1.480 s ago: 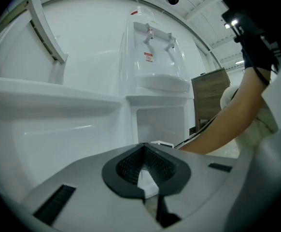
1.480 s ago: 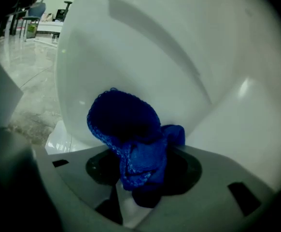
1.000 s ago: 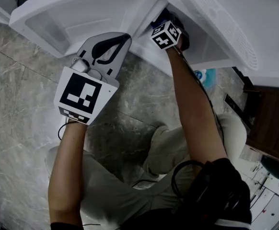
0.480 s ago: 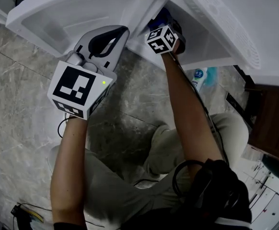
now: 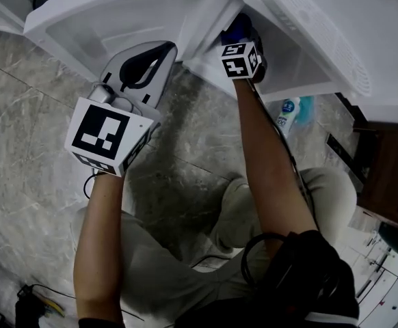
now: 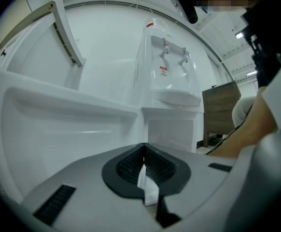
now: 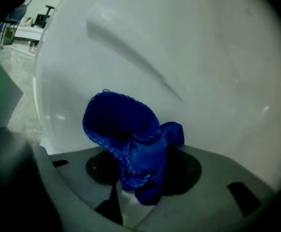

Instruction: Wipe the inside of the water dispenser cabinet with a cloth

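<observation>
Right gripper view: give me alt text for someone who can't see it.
A bunched blue cloth is clamped in the right claw, in front of a smooth white cabinet wall. The claw's grey body fills the bottom of the frame.

Grey marble floor (image 5: 21, 135). White bottle w/ blue label (image 5: 287, 113) on it. Brown wood cabinet (image 5: 390, 173) just R of bottle in head view; cables (image 5: 38, 305) far lower-L of bottle.

cloth (image 7: 131, 144): blue knitted fabric, soft, nubbly
cabinet wall (image 7: 189, 57): white plastic, smooth, glossy
floor (image 5: 28, 156): grey veined stone, polished
left gripper (image 6: 144, 153): grey plastic, matt
</observation>
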`<state>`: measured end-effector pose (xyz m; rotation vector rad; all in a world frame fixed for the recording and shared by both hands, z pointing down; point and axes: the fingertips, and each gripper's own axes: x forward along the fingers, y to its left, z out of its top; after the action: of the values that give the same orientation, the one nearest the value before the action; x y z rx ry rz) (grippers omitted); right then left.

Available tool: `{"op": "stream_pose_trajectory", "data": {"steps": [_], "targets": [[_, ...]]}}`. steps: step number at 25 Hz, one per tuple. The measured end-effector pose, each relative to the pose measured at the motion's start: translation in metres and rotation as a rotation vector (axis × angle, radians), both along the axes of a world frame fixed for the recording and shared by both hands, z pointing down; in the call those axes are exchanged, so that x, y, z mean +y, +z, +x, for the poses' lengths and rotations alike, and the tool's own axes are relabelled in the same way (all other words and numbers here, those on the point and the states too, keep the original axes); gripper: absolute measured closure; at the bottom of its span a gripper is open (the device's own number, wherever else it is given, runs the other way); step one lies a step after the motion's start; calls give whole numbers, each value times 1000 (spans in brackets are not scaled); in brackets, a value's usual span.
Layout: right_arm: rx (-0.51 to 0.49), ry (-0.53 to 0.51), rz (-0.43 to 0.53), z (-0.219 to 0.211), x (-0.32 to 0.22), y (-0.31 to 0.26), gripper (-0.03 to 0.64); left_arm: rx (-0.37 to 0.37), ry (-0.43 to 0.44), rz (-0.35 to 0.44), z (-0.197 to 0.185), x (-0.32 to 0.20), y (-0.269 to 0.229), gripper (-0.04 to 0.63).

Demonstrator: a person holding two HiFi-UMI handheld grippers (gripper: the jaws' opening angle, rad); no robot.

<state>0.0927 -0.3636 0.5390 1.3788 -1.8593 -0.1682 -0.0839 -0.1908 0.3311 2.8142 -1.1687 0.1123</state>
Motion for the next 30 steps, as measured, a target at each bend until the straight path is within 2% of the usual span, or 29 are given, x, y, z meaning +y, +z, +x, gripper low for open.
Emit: {"op": "stream_pose_trajectory", "data": {"steps": [4,7,9,10,13,15,17,19,24,30], "targets": [[-146,34,109,-9,25,-25,434,-10,6,3,-5,15,7,588],[-226,77,190,-6,40,-49,434,-1,32,-39,0,30,25,588],[-297,93,271,-7,45,-76,434,27,113,-79,9,47,36,588],[-334,104,323,-7,47,-92,434,8,185,-89,15,59,41,588],[-457,134,498,-9,50,-149,434,-131,381,-81,29,93,57,588],[-540,147,605,-13,51,-188,434,-160,423,-77,32,102,64,588],[-591,154,684,-14,53,-219,434,-153,431,-61,37,106,63,588],[-603,154,709,-13,55,-230,435,-123,425,-37,41,107,54,588],[-603,148,732,-13,52,-229,434,-22,344,-10,38,86,26,588],[-590,183,715,7,13,-227,436,162,216,-55,33,61,-4,588]]}}
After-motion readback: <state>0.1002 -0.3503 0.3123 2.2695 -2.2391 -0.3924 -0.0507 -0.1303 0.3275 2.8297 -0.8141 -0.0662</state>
